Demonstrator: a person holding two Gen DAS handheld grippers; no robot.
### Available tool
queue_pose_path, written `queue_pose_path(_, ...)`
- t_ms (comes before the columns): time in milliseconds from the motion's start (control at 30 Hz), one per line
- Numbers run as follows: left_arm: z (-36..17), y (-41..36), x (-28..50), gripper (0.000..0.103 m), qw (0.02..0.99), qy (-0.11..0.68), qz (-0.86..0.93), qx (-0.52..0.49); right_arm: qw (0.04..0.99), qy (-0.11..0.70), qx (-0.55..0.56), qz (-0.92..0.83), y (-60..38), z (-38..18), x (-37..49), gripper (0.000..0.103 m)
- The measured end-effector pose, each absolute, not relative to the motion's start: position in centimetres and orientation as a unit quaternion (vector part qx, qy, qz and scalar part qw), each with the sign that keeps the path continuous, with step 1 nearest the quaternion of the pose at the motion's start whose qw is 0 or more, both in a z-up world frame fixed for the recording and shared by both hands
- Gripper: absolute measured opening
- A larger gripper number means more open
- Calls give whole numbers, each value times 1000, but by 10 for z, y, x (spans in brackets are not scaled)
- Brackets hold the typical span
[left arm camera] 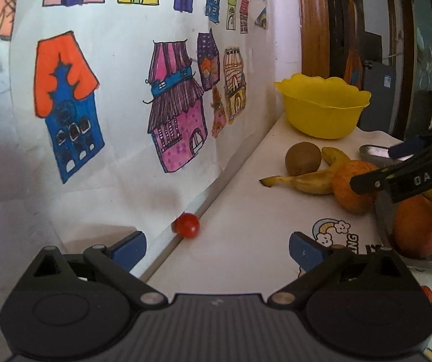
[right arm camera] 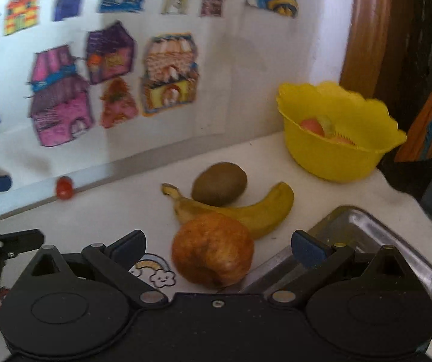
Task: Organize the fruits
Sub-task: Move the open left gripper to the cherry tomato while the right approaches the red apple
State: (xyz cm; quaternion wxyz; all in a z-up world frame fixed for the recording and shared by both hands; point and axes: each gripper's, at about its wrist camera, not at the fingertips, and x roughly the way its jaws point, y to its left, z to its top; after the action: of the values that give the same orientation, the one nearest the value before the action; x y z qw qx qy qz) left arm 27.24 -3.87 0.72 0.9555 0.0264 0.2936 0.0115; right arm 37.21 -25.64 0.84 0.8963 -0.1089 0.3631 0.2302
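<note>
Far left, a small glossy cherry tomato [right arm camera: 64, 188] sits against the wall's foot. Left gripper [left arm camera: 217, 249] jaws wide open, empty. On the white tabletop [right arm camera: 131, 208], a fuzzy brown kiwi [right arm camera: 219, 183] touches a curved banana [right arm camera: 246, 209], stem pointing left, long axis running left-right. A wrinkled orange [right arm camera: 212, 255] lies between the right gripper [right arm camera: 217, 249] jaws, spread open. Metal tray [right arm camera: 366, 226], scalloped yellow plastic bowl [right arm camera: 336, 157] at right.

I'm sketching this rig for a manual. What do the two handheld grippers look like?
Both match: the left gripper and right gripper have black plastic bodies, round pivot housings, silver pins, angled linkage arms and blue ribbed finger pads. White letters "OAS" mark the right one's side.
</note>
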Motion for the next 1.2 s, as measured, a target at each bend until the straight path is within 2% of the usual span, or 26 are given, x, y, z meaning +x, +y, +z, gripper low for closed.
queue_pose_path(200,4,-34,284,102,957,290,28,1,875,395,-134,245,-242,-4,385,102)
queue_pose_path(500,-7,-38,306,91,951,302,58,-22,864,413,-136,255,-234,-11,392,89)
queue_pose_path(733,-17,-35,325,78,938,331,91,-42,857,422,-157,250,-227,-13,396,88)
queue_pose_path(1067,-24,-39,339,75,934,336,103,-59,832,465,-185,239,-219,-21,408,87)
queue_pose_path(1100,-25,-39,339,75,935,334,104,-58,833,463,-187,239,-219,-21,407,86)
queue_pose_path(1200,-26,-40,336,71,937,327,109,-59,843,451,-182,232,-223,-17,404,74)
